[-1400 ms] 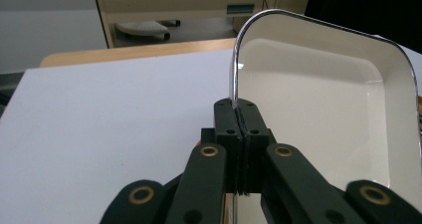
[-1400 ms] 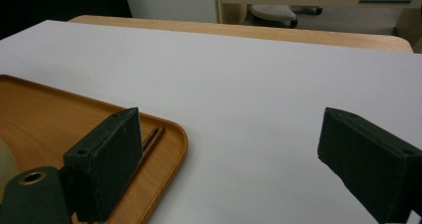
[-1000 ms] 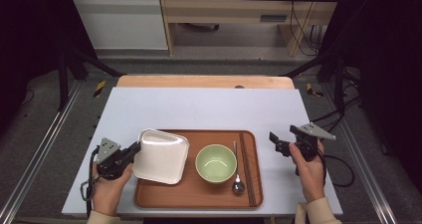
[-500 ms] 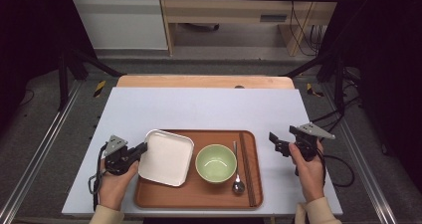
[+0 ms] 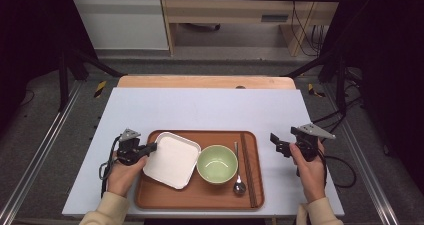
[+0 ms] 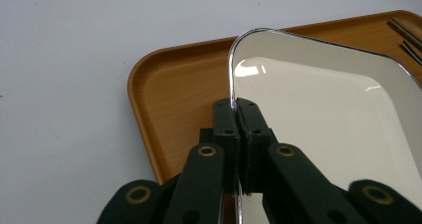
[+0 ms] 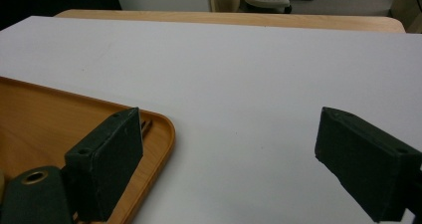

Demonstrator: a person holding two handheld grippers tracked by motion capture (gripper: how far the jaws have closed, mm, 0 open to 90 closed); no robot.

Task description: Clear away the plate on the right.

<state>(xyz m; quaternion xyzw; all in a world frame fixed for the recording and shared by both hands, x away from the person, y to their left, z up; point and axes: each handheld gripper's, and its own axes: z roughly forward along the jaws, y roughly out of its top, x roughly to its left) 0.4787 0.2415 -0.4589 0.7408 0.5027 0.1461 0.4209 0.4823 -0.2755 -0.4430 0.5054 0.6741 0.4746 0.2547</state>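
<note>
The left gripper [image 5: 150, 147] pinches the left rim of the square white plate [image 5: 172, 159]. In the left gripper view its two black jaws are pressed together on the shiny edge of the plate [image 6: 318, 114], just below a rounded corner, so that the rim runs straight up from between the tips. The left gripper [image 6: 238, 109] comes at the plate from the outer side of the tray, with the person's left hand [image 5: 122, 167] behind it.

The plate sits in the left half of the brown tray [image 5: 200, 197], turned a little askew to the tray's edges. Whether it rests flat on the tray floor or hangs slightly above it I cannot tell. The green bowl [image 5: 217, 163] stands just right of the plate, near the tray's middle. A spoon [image 5: 238, 177] lies right of the bowl, and dark chopsticks [image 5: 248, 167] lie along the tray's right edge.

The right gripper [image 5: 278, 143] hovers just off the right side of the tray, above the white table [image 5: 200, 105]. Its jaws stand wide apart with nothing between them; in the right gripper view the right gripper [image 7: 226, 149] frames bare tabletop and the tray's corner [image 7: 159, 129].
</note>
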